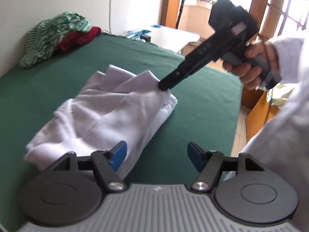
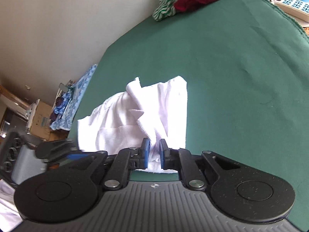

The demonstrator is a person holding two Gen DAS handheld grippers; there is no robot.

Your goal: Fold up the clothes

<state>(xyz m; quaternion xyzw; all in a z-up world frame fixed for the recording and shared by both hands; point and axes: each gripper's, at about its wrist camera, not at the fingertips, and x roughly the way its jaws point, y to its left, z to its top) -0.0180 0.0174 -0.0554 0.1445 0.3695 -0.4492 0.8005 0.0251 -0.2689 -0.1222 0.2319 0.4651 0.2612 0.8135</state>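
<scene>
A white garment [image 1: 100,114] lies bunched and partly folded on the green cloth-covered table [image 1: 202,104]. My left gripper [image 1: 156,155] is open and empty, just above the garment's near end. My right gripper [image 1: 164,85] is shut on the white garment's far edge and lifts a fold of it. In the right wrist view the right gripper [image 2: 154,153] has its blue pads pinched on the white garment [image 2: 146,112], which rises in a peak ahead. The left gripper [image 2: 58,152] shows blurred at the lower left.
A green-and-white striped garment [image 1: 50,36] and a dark red one [image 1: 79,38] are piled at the table's far corner by the wall. A power strip [image 2: 293,5] lies past the table's far edge. A cardboard box [image 2: 40,121] and clutter stand beside the table.
</scene>
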